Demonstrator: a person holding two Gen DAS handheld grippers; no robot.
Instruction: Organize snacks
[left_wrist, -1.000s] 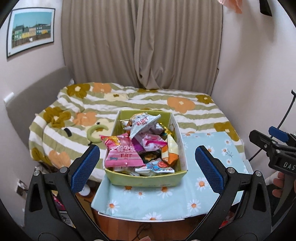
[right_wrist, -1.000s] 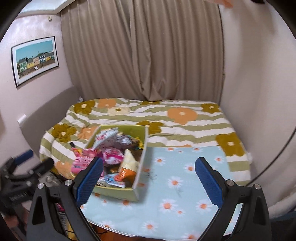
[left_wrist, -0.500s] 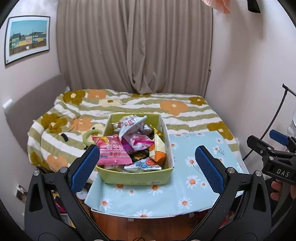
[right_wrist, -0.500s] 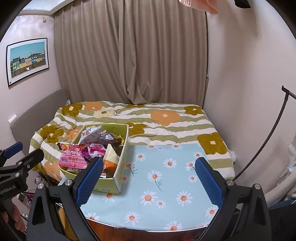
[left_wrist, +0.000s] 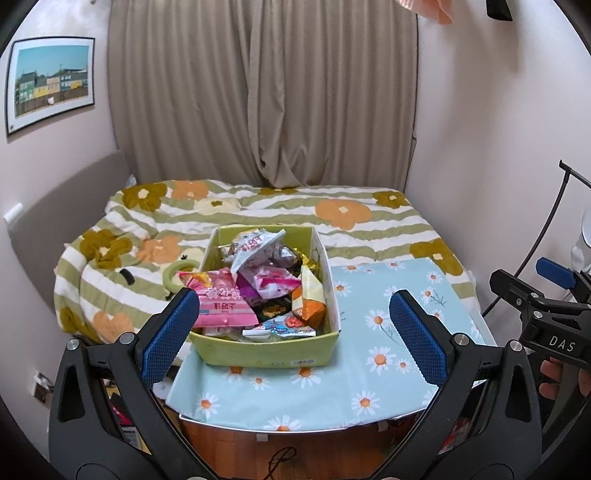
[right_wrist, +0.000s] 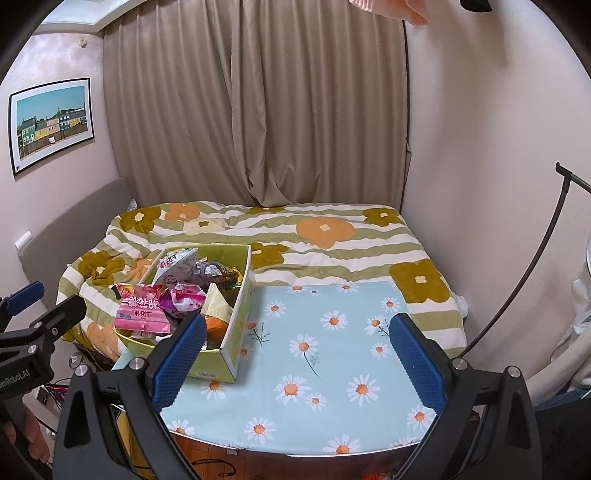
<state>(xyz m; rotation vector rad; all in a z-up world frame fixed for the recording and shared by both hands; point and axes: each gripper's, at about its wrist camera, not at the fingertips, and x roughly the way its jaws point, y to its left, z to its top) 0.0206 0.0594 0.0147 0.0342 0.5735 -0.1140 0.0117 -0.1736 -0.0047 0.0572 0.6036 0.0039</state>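
Bending hard at the fisheye edges, bowing the curtain (left_wrist: 266, 96) and walls into a dark round vignette. Glowing soft and even, daylight seeping through the fabric, casting only faint shadows beneath the box (left_wrist: 266, 350). Staying sharp at centre, blurring slightly toward the rim.

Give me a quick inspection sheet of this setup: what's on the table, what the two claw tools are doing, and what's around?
Surface: table under a daisy cloth.
Job's things: green box at the table's left, heaped with snack packets.
Clutter: nothing seen on the cloth.
Grippers: left gripper and right gripper open, empty, above the table's near edge.
Cables: dark cable along the right wall.
Surroundings: flowered bed, curtains, framed picture.
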